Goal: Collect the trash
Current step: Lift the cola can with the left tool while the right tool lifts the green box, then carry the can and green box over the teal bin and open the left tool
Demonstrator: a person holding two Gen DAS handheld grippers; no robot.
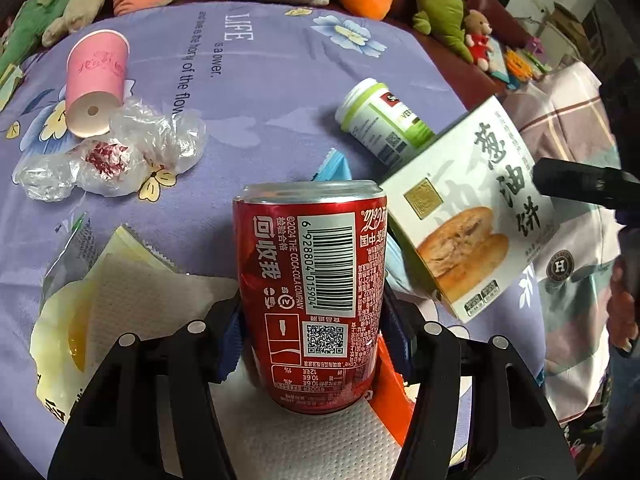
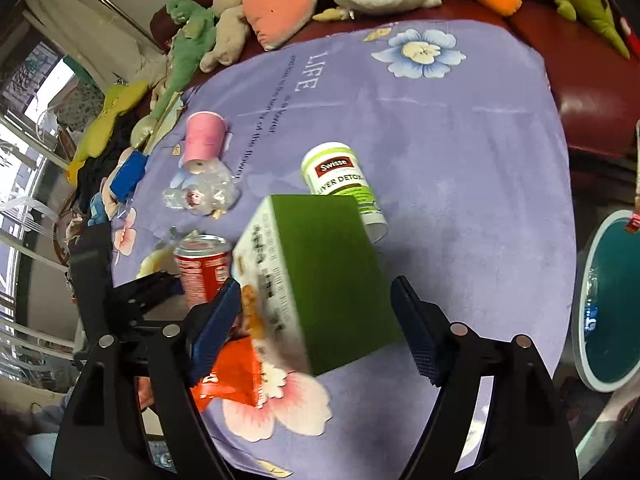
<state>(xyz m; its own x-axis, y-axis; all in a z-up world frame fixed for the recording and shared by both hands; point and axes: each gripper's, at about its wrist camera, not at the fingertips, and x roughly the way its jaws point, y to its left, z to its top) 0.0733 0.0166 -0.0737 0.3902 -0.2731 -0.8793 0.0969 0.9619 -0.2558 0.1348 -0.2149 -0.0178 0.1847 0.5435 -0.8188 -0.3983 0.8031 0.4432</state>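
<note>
A purple flowered cloth [image 1: 280, 92], printed "LIFE" and a partly legible line ending "of the flow", covers a table strewn with trash. The left gripper [image 1: 312, 344], angled steeply downward, clasps one red can [image 1: 314, 292] between its blue pads; the can reads "THE COCA-COLA COMPANY", with a barcode and QR code. The right gripper [image 2: 320, 320], also pointing down, has its jaws spread wide around one white and green food box [image 2: 316, 280] bearing large Chinese characters and a pancake photo. The left pad touches the box; the right pad stands clear.

On the cloth lie one green-and-white bottle [image 2: 342, 182] labelled "Swisse LIVER DETOX", one tipped pink paper cup [image 1: 96, 80], one crumpled clear plastic bag [image 1: 120, 156] and a white paper napkin [image 1: 280, 436]. A teal bin [image 2: 612, 308] stands just beyond the table's right edge.
</note>
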